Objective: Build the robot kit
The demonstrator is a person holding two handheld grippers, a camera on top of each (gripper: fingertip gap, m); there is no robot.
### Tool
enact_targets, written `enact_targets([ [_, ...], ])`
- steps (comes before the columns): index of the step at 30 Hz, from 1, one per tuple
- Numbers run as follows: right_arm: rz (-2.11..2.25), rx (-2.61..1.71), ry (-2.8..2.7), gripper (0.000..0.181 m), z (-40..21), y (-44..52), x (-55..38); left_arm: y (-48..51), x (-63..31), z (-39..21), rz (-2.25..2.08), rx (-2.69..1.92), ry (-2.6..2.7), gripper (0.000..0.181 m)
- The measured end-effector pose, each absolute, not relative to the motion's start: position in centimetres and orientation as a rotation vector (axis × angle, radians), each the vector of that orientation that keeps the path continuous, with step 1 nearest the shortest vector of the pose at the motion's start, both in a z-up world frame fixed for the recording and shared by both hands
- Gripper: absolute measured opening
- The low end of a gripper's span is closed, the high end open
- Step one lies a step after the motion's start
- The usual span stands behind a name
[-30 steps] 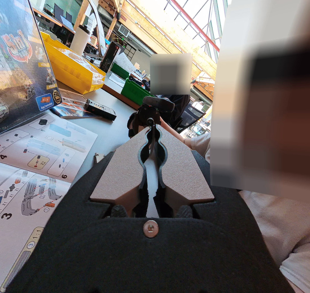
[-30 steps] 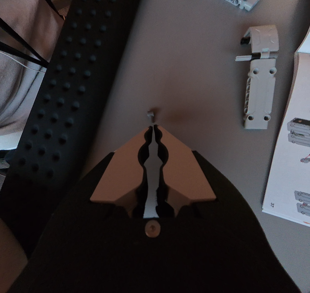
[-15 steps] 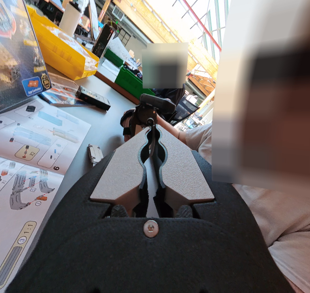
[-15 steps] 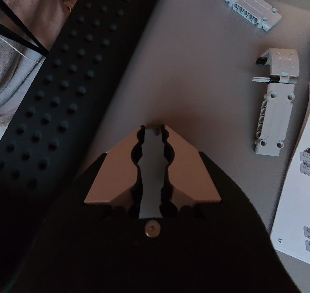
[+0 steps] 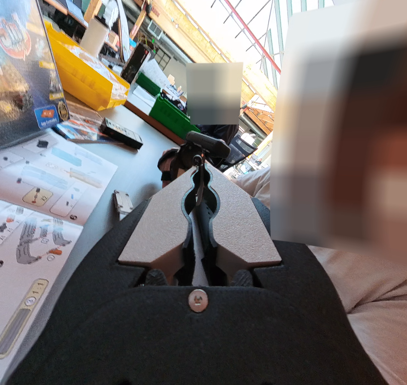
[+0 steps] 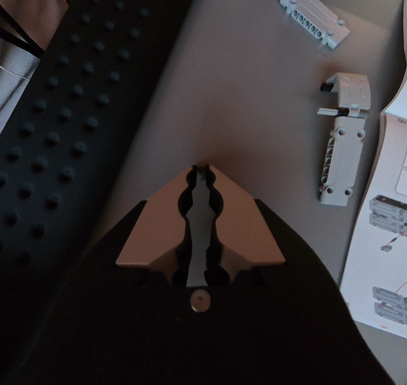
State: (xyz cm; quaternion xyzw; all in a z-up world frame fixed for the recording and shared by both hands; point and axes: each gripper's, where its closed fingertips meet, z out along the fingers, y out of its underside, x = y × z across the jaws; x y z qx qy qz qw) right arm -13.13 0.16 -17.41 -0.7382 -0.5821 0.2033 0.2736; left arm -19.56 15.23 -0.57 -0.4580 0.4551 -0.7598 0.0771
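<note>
Half a second ago my right gripper point(image 6: 200, 167) gaped wide over the grey tabletop point(image 6: 253, 101); now its jaws have narrowed onto a tiny grey plastic pin point(image 6: 200, 172) at their tips. My left gripper point(image 5: 200, 169) stays clenched, empty, above the open white instruction booklet point(image 5: 44, 194).

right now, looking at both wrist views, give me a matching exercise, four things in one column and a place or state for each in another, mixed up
Things:
1. right tool
2. left tool
3. yellow bin
4. flat grey beam

Places or states:
A. far back on the table, clear bags inside
B. tips around a small grey pin on the grey table
C. lying apart, beyond the hinged grey piece
D. raised off the table, nearly closed, a thin dark part at its tips

Pairs: 1-B, 2-D, 3-A, 4-C
</note>
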Motion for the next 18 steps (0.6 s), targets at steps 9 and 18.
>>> enact_targets([
  [9, 0.258, -1.610, -1.406, 0.006, -12.5, 5.1, -18.1, 9.3, -19.5, -9.7, -1.966, -1.851, 1.996, 0.000],
  [18, 0.095, -1.525, -1.381, 0.006, -11.7, 6.9, -19.4, 6.6, -19.6, -11.9, -1.876, -1.934, 2.201, 0.000],
])
